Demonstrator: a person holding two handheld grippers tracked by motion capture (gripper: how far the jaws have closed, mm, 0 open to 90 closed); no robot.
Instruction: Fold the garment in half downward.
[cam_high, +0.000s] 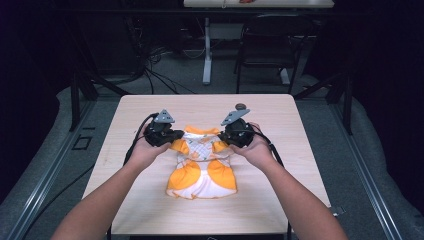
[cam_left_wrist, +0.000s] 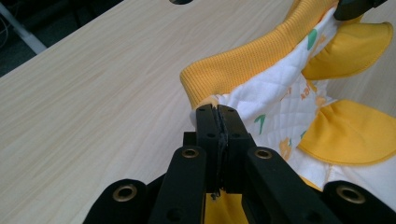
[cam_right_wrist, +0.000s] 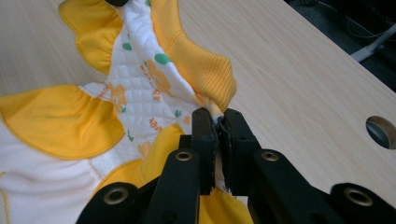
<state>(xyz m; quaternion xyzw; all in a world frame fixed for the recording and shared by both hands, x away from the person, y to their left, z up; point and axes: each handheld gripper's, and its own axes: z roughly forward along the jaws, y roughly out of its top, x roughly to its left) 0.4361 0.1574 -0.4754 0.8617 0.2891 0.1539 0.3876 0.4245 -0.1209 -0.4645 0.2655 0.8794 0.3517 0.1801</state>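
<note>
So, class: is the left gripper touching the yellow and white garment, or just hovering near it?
Touching. In the left gripper view, the left gripper has its jaws shut on the garment, with fabric pinched between them beside the yellow ribbed collar.

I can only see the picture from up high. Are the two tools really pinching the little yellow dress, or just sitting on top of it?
Observer: Pinching. The left tool is shut on the dress, at one end of its ribbed collar.
Operator: And the other one?
Observer: The right tool is shut on the collar's other end.
Operator: Is there a pattern on the white bit?
Observer: Yes. The white part is quilted, with small orange and green prints.
</note>
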